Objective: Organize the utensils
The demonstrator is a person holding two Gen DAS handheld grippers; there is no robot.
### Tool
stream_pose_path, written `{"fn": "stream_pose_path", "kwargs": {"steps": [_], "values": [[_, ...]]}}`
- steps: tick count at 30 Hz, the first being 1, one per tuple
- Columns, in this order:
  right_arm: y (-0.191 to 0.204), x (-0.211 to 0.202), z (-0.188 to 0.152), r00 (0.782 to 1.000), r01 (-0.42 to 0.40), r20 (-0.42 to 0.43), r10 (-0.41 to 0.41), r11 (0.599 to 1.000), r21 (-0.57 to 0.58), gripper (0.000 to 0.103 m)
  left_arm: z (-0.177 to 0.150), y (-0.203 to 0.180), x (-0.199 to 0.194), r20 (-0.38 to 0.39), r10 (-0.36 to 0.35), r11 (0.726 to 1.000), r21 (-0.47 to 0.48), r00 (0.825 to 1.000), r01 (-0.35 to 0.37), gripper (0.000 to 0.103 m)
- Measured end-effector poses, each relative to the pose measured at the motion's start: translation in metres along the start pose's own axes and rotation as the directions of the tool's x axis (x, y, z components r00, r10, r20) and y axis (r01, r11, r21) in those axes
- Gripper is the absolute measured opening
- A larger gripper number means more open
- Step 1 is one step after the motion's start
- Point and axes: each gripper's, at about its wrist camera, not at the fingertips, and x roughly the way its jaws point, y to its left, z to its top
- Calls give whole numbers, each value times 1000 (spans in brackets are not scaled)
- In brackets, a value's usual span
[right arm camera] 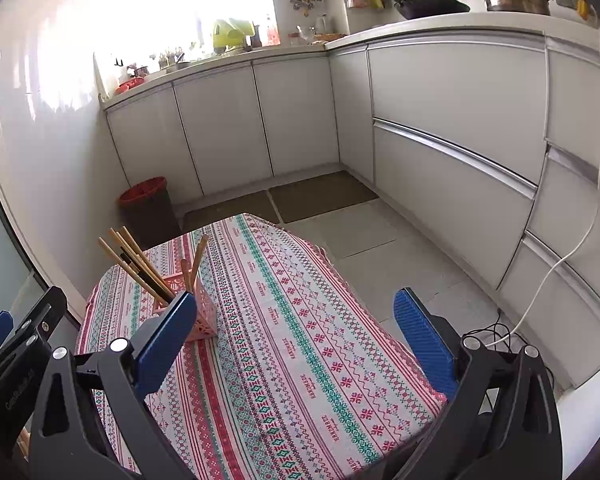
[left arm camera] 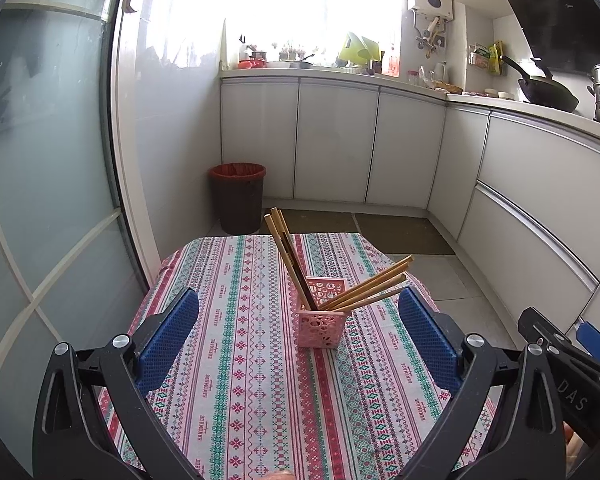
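A pink perforated holder stands upright on the patterned tablecloth. Several wooden chopsticks lean out of it to the back left, and others fan out to the right. My left gripper is open, its blue pads wide apart on either side of the holder and a little short of it, holding nothing. In the right wrist view the holder sits at the left, partly hidden behind the left blue pad. My right gripper is open and empty over the cloth, to the right of the holder.
The small table ends close on all sides, with tiled floor beyond. A dark bin with a red liner stands past its far edge. White cabinets run along the back and right. A white cable hangs at the right.
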Motion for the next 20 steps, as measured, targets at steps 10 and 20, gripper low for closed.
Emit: {"fn": "stream_pose_path", "kwargs": {"steps": [10,20], "values": [[0,2,-1,1000,-6,-12,6,1000,7,96,0,0,0,24,-35,999,9,999,35,66],[-1,3,-2,1000,2,-8,-2,1000,9,96,-1,-9,-6,36,-13,999,52,999,11,96]]}}
